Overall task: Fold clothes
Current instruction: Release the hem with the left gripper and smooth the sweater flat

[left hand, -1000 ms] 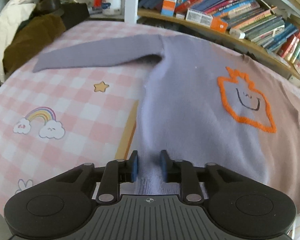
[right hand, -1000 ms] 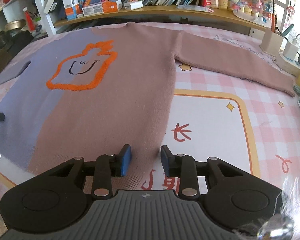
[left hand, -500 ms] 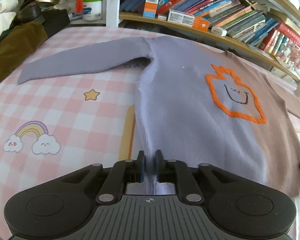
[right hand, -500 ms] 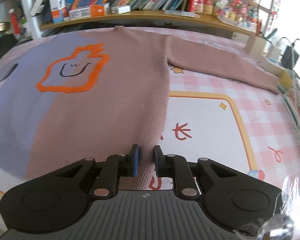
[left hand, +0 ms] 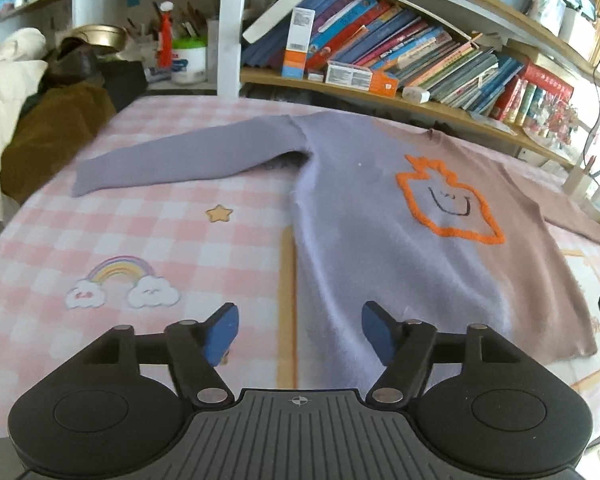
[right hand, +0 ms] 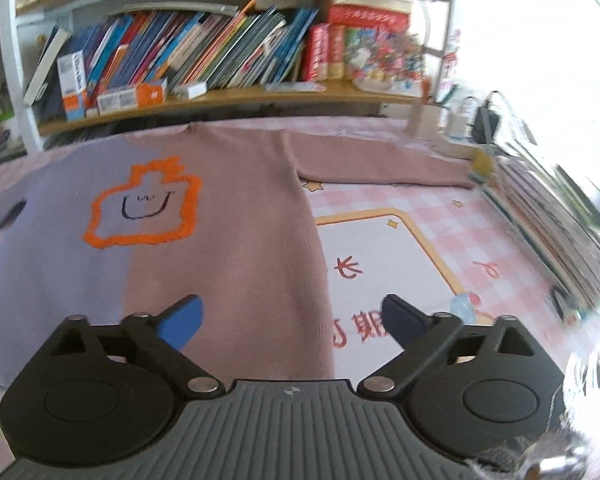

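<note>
A sweater, half lilac and half dusty pink (left hand: 364, 240) (right hand: 228, 248), lies flat and face up on the pink checked cloth, with an orange outlined smiling shape on its chest. Both sleeves are spread outward. My left gripper (left hand: 298, 330) is open and empty above the sweater's lower left hem corner. My right gripper (right hand: 292, 320) is open and empty above the lower right hem edge.
A bookshelf (left hand: 400, 92) full of books runs along the far edge of the table. A pile of cream and brown clothes (left hand: 28, 120) lies at the far left. A stack of books or papers (right hand: 548, 224) lines the right edge.
Both grippers were shut on the sweater's hem half a second ago. Both have opened wide, let go of the fabric and drawn back a little.
</note>
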A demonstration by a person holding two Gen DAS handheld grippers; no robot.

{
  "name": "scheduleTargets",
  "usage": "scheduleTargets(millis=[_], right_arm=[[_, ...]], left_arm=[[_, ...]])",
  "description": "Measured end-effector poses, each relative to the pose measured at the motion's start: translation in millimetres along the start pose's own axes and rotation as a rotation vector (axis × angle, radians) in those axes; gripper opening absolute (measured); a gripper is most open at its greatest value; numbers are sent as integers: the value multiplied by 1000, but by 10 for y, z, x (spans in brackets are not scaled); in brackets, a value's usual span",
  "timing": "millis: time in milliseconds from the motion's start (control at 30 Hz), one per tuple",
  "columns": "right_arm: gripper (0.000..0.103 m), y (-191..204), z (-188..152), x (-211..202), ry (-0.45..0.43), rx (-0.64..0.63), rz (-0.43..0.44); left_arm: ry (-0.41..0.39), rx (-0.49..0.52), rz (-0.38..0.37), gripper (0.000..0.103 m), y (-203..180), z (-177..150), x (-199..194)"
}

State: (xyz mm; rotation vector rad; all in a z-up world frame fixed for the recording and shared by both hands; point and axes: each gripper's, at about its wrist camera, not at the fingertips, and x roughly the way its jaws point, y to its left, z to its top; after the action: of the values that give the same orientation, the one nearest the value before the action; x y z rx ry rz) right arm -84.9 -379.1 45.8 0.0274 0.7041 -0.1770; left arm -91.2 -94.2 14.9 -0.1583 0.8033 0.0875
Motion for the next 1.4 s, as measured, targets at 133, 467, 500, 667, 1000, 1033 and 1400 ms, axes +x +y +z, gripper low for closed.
scheduleTargets(millis=[133, 467, 500, 667, 1000, 1033, 1400], right_arm=[[103, 224, -242, -243, -31, -11, -37], [103, 499, -468, -497, -31, -104, -6], [103, 480, -474, -500, -31, -104, -8], [103, 336, -465, -494, -43, -102, 3], [103, -34, -453, -439, -25, -55, 38], [103, -55, -462, -433, -25, -53, 46], [103, -128, -457, -334, 1, -26, 62]], left_arm=[[-10, 38, -41, 71, 37, -112, -103], [-22, 56, -90, 81, 2, -205, -229], [-25, 54, -89, 81, -13, -212, -236], [-44, 43, -77, 82, -160, -203, -293], [-38, 75, -14, 83, -495, -312, -442], [-41, 78, -7, 83, -513, -328, -461], [-33, 97, 4, 83, -549, -311, -411]])
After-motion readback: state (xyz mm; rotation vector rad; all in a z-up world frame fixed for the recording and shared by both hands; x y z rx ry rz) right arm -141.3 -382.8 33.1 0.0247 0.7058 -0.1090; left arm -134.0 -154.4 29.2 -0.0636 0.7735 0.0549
